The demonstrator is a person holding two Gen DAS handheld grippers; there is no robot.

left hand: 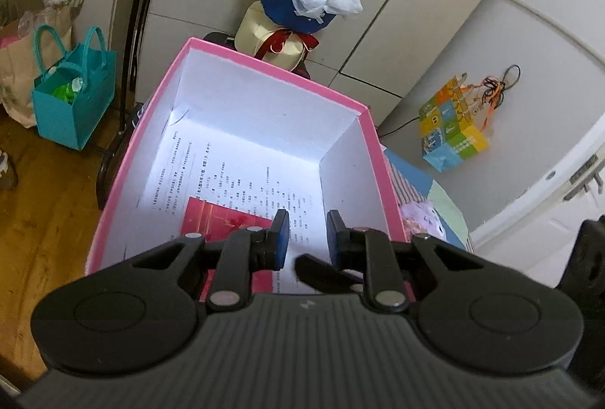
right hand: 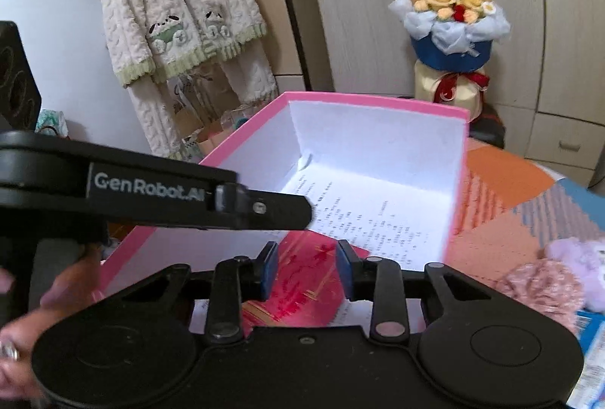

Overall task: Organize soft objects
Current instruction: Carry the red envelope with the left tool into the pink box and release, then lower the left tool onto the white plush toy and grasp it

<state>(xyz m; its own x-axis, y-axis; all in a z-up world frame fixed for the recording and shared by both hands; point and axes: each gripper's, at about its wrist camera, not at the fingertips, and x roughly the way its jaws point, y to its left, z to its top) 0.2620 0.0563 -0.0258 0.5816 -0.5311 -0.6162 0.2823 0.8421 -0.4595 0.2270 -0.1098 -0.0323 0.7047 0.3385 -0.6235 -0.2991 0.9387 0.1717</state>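
Pink cardboard forms the open box (left hand: 372,129), whose white inside holds a printed sheet (left hand: 242,178) and a red booklet (left hand: 221,220). Both grippers hang over its near edge. The left hand-held gripper (left hand: 305,233) has its blue pads drawn in to a narrow gap with nothing between them; the right hand-held gripper (right hand: 307,267) is likewise closed down and empty. Lilac and pink plush toys (right hand: 559,276) lie on the patterned cover just right of the box.
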